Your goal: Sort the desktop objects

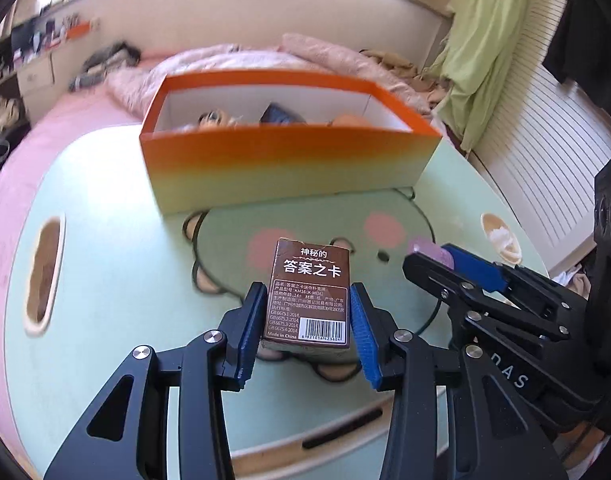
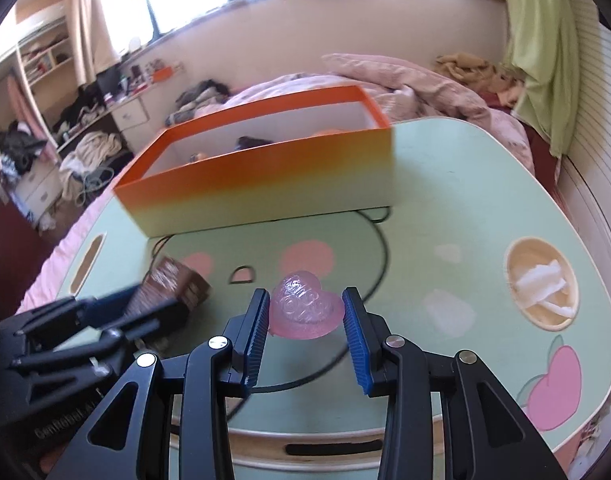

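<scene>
card box [image 1: 308, 300] stood on the table [image 1: 117, 272], left gripper [image 1: 308, 320] pinching its stiff, light sides. pink heart [image 2: 304, 310] lay between the right gripper [image 2: 305, 320] fingers, grip unclear; likely slippery.

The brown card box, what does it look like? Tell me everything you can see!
The brown card box is a small cardboard pack, like a deck of playing cards. Its face has white Chinese writing, a panel of small print, "Made in China" and a white barcode label. The top flap edge looks slightly worn. It sits between the blue ribbed pads of the left tool, above the green table; whether it rests on it is unclear. The pads look right against its sides. The orange box stands behind it.
</scene>
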Motion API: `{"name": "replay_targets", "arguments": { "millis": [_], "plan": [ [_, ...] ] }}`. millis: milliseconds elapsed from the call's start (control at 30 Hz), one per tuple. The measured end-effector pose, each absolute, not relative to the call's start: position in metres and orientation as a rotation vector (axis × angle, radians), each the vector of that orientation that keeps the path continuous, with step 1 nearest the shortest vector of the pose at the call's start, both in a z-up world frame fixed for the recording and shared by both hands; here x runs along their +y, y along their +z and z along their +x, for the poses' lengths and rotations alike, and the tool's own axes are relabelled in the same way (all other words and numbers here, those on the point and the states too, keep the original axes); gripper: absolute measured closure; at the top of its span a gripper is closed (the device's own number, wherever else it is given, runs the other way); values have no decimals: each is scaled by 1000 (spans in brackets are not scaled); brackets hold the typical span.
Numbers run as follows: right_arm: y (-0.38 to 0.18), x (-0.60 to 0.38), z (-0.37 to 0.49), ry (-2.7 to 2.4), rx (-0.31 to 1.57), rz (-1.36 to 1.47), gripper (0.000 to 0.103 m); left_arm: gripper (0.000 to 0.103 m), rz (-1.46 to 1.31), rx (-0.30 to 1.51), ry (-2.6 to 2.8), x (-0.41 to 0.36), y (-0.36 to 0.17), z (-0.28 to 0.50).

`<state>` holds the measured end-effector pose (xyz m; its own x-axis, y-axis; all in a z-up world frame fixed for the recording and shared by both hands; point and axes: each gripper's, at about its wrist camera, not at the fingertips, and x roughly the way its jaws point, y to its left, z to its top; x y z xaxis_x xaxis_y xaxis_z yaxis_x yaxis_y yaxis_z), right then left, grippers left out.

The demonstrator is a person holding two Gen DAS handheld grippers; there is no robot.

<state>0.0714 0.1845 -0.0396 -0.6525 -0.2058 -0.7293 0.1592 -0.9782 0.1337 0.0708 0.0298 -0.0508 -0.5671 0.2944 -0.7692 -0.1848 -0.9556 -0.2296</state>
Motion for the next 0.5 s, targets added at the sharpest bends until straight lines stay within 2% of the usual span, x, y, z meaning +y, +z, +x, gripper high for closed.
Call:
{"name": "replay_targets", "arguments": {
  "millis": [500],
  "plan": [
    [-36, 169, 74, -2683, -6, 1187, 67, 60, -1243, -146, 2589, 23, -44, 79]
  ]
}}
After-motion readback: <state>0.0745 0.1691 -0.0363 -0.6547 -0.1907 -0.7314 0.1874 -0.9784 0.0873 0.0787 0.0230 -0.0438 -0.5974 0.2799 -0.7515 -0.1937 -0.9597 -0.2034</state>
